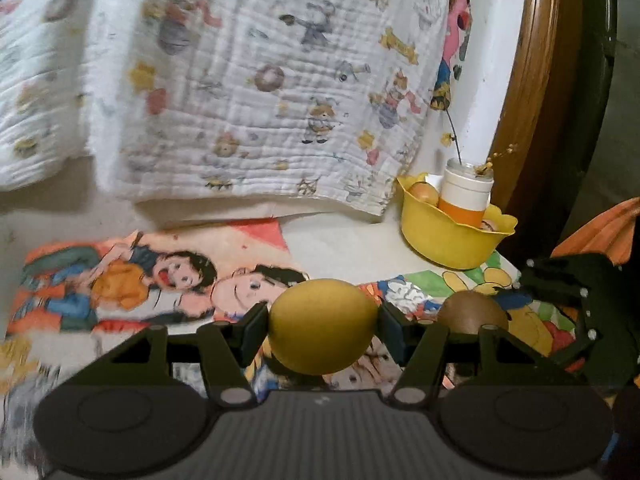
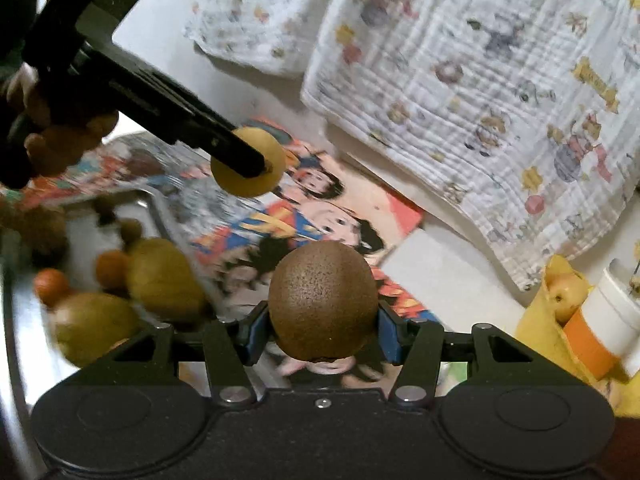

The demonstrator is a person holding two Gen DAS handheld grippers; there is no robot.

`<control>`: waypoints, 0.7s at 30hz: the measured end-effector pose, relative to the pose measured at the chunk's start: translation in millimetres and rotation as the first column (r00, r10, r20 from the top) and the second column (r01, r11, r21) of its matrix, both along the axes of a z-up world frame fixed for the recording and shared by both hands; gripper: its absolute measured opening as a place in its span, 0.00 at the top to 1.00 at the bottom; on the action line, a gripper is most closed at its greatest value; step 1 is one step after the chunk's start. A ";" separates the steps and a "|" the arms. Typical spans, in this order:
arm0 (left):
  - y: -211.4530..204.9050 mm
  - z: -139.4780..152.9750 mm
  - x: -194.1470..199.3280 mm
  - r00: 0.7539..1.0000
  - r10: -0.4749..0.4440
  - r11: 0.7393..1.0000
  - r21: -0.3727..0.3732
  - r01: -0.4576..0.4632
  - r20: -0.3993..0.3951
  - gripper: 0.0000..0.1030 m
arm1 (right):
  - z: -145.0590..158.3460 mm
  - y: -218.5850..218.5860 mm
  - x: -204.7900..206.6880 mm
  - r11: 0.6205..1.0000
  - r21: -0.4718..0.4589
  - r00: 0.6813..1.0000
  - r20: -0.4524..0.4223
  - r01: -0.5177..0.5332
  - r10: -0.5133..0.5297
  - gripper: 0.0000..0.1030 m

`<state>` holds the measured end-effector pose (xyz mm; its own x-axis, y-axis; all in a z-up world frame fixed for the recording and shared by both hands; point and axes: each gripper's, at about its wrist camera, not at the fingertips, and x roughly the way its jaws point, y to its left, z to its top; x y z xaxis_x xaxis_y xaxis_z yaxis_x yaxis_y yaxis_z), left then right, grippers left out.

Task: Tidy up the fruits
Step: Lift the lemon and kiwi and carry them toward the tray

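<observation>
My left gripper (image 1: 322,328) is shut on a yellow lemon (image 1: 322,326) and holds it above the cartoon-print mat (image 1: 120,280). My right gripper (image 2: 322,338) is shut on a brown kiwi (image 2: 322,300), which also shows in the left wrist view (image 1: 472,314) beside the right gripper's body. In the right wrist view the left gripper with the lemon (image 2: 256,184) hangs at upper left. A yellow bowl (image 1: 448,236) at the right holds a peach-coloured fruit (image 1: 424,194) and a white and orange bottle (image 1: 466,194). A metal tray (image 2: 24,340) at the left holds two pears (image 2: 160,276) and small oranges (image 2: 50,286).
A white printed blanket (image 1: 260,80) lies folded behind the mat. A wooden frame (image 1: 528,92) stands at the far right behind the bowl. The yellow bowl also shows in the right wrist view (image 2: 544,340) at lower right. A hand (image 2: 60,140) grips the left tool.
</observation>
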<state>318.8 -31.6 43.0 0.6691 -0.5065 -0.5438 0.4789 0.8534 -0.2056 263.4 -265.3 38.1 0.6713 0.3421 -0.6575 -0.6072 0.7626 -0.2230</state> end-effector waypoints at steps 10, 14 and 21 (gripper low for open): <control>18.2 -2.1 -81.9 0.998 0.062 0.996 -0.061 -0.062 0.001 0.38 | 5.8 5.2 -81.5 0.991 0.136 1.000 0.003 -0.003 0.003 0.46; 21.8 -4.0 -115.7 0.998 0.056 0.995 -0.083 -0.056 0.003 0.38 | -0.5 5.4 -110.4 0.986 0.168 1.000 -0.021 0.002 0.002 0.45; 18.8 -16.5 -166.2 1.000 0.030 0.996 -0.088 -0.030 -0.002 0.38 | -16.7 9.2 -150.2 0.985 0.172 0.999 -0.040 0.022 -0.015 0.45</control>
<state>152.6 -12.8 26.5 0.6845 -0.5319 -0.4986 0.4532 0.8461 -0.2805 113.1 -256.1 21.5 0.6536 0.4407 -0.6153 -0.5983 0.7988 -0.0634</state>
